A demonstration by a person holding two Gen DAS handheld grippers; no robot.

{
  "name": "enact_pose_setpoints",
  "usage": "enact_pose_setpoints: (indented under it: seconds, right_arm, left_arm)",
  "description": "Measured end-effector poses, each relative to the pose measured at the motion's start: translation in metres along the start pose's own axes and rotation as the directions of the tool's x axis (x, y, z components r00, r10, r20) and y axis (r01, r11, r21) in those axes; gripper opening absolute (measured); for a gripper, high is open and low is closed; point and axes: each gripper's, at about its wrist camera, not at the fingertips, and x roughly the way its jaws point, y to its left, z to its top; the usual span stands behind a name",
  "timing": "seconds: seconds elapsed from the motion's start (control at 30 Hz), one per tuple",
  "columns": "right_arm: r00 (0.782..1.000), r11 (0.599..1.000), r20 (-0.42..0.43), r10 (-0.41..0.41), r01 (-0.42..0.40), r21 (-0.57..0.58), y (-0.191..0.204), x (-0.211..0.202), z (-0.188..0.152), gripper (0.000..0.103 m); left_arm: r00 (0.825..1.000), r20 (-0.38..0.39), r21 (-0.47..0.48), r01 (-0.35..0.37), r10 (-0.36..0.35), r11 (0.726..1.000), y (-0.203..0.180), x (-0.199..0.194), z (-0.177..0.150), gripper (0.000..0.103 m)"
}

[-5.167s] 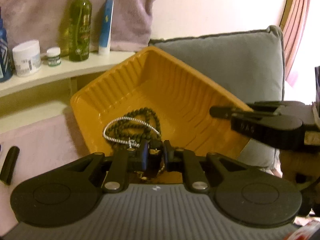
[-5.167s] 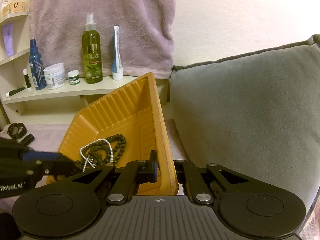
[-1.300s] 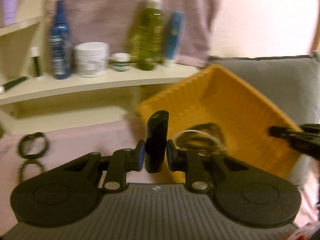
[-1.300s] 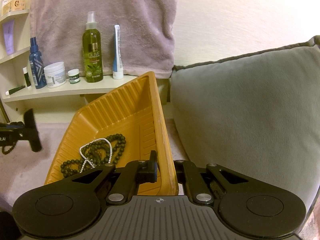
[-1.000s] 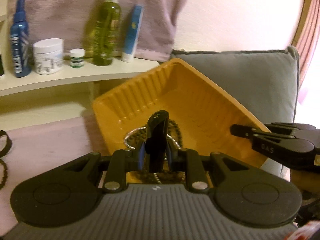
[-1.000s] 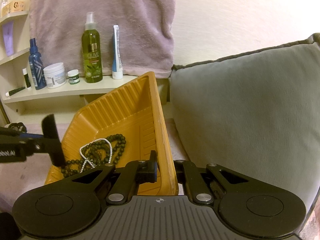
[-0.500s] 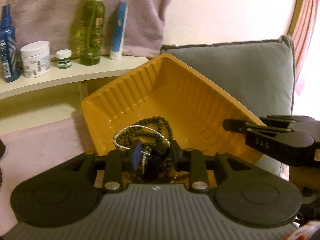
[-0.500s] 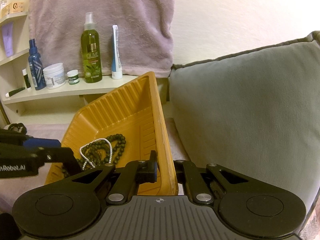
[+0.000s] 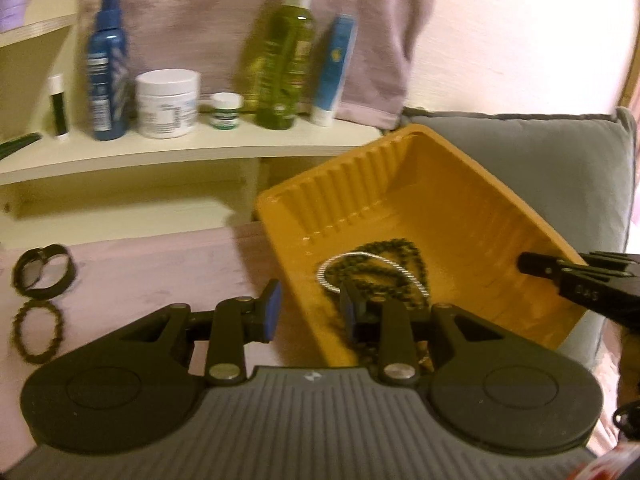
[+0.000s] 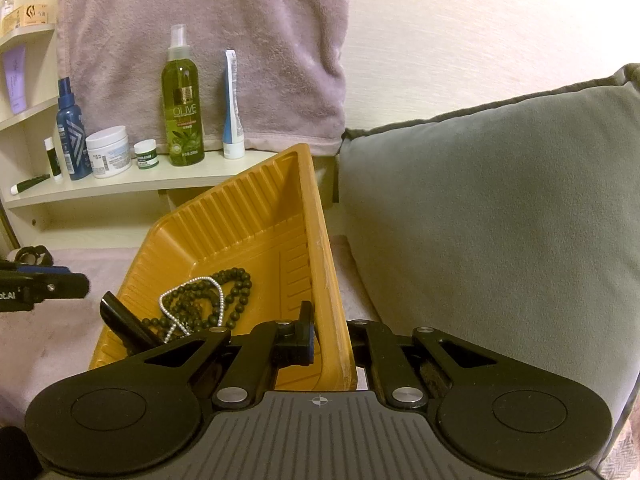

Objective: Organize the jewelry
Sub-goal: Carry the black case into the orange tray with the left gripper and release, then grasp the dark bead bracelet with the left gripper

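An orange ribbed tray (image 10: 240,216) leans tilted against a grey cushion (image 10: 480,220). My right gripper (image 10: 332,340) is shut on the tray's right rim. In the tray lie a dark bead necklace (image 10: 236,280), a silver chain (image 10: 168,300) and a black oblong piece (image 10: 124,320) at the near left corner. My left gripper (image 9: 311,312) stands open at the tray's (image 9: 360,184) left edge with nothing gripped; the beads (image 9: 400,248) and chain (image 9: 348,258) lie beyond it. A black band (image 9: 42,272) and a beaded bracelet (image 9: 38,336) rest on the pink cover at far left.
Behind the tray a cream shelf (image 10: 120,184) carries a green spray bottle (image 10: 182,112), a blue bottle (image 10: 70,132), a white jar (image 10: 109,151) and a blue-white tube (image 10: 232,108). A mauve towel (image 10: 200,32) hangs on the wall above.
The left gripper carried the black oblong piece over the tray, opened and let it drop in. It has since swung back to the left. The right gripper has kept still on the rim.
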Motion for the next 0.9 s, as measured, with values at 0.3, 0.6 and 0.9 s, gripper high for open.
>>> enact_pose_setpoints:
  seconds: [0.3,0.6,0.9]
  right_arm:
    - [1.000,1.000,-0.001,-0.003,0.003,-0.001,-0.001,0.001,0.000,0.006]
    - [1.000,1.000,-0.003,-0.008,0.008,-0.002,-0.001,0.002,-0.002,0.006]
    - [1.000,1.000,-0.010,-0.016,0.016,-0.007,-0.003,0.003,-0.004,0.006]
  left_arm:
    - [0.990,-0.007,-0.014,-0.144,0.144,0.989,0.035,-0.008,-0.013,0.031]
    - [0.942,0.001,-0.018,-0.336,0.336,0.942,0.075,-0.019,-0.031,0.040]
    - [0.889,-0.001,-0.071,-0.457,0.458,0.887,0.131,-0.023,-0.044,0.044]
